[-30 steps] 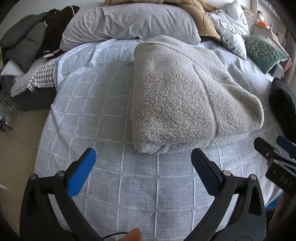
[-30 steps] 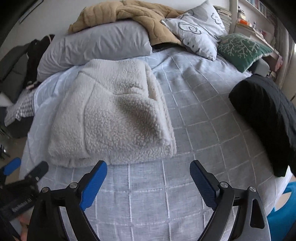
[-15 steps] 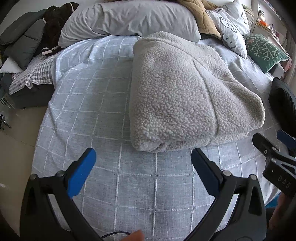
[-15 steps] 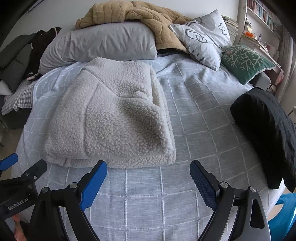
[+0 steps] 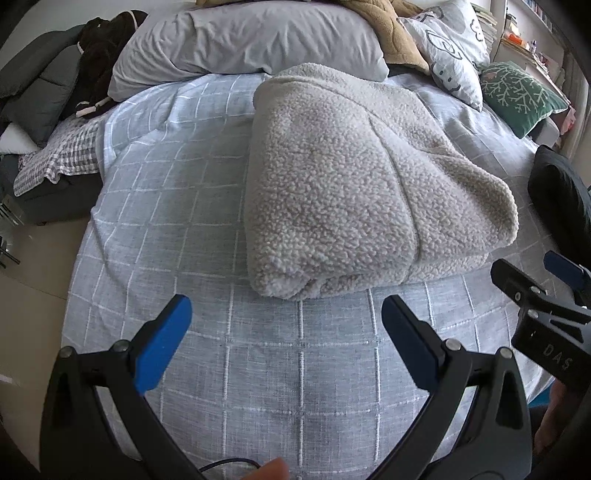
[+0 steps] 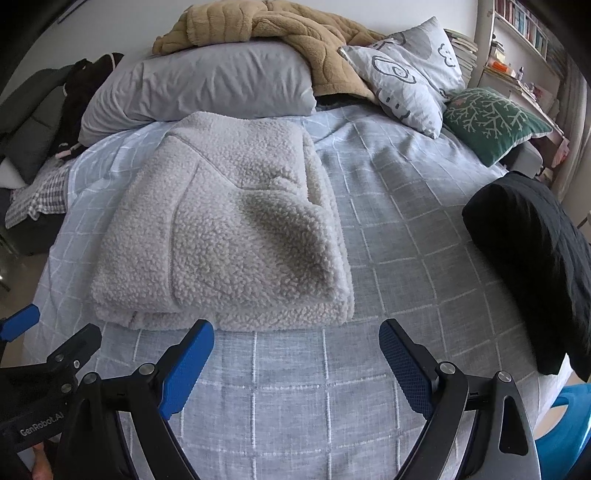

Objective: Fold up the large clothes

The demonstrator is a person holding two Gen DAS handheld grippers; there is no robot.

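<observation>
The folded fleece garment is cream-white and nubbly. The bedspread under it is pale blue-grey, crossed by a white grid. At twelve o'clock lies a plain lilac-grey pillow, a tan quilted blanket on top. At one o'clock sits a white cushion with grey doodles; at two, a green cushion with white branches. At three lies black clothing. Both grippers carry blue pads on black frames.
</observation>
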